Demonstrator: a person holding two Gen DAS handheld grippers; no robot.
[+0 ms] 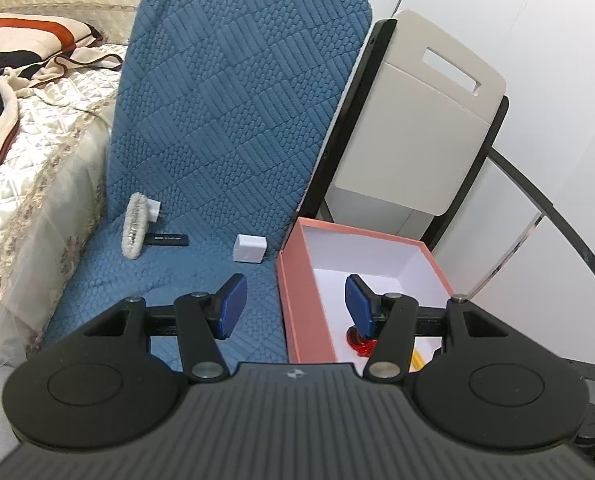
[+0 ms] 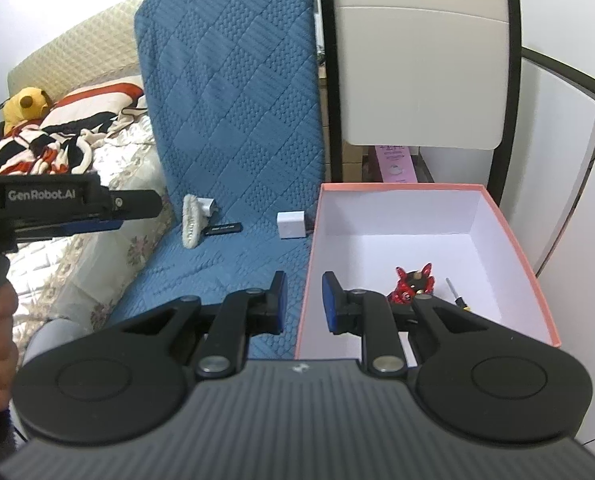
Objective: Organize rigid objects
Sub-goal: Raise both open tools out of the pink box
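The left gripper (image 1: pixel 296 300) stands partly open and empty; the right gripper (image 2: pixel 305 300) is drawn nearly together, holding nothing. Just beyond, on the right, a pink box (image 2: pixel 509 224) holds a red figurine (image 2: pixel 411 286) and a small screwdriver (image 2: pixel 455 294). Left of it, on the blue quilted seat (image 2: pixel 233 100), lie a white cube (image 2: pixel 291 225), a black stick (image 2: pixel 225 229) and a fluffy brush (image 2: pixel 193 222).
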